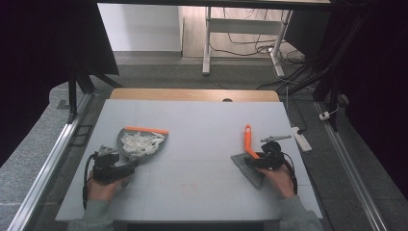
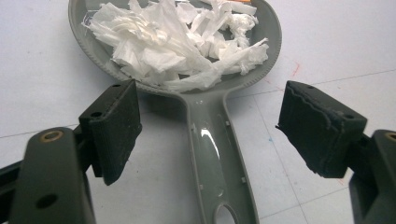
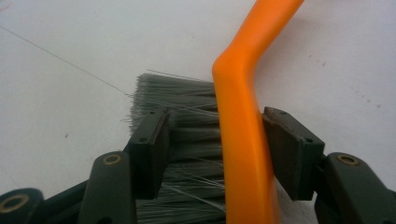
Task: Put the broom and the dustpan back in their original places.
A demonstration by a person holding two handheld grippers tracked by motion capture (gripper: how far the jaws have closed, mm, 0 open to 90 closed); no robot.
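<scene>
Dustpan (image 2: 187, 51): bowl's far rim and handle's end cut off by the left gripper view's edges.
Brush (image 3: 238, 140): handle tip cut off at top; bristles partly hidden behind the jaws.

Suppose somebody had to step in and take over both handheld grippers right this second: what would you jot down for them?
Left gripper: open, jaws either side of the dustpan handle, not gripping.
Right gripper: jaws around the brush; one pad presses the bristles, the other sits at the orange spine.
Things: the dustpan lies on the table, holding the shredded paper.
Done: paper appears to be swept into the pan.
Left: probably grip the handle and empty the pan.
</scene>
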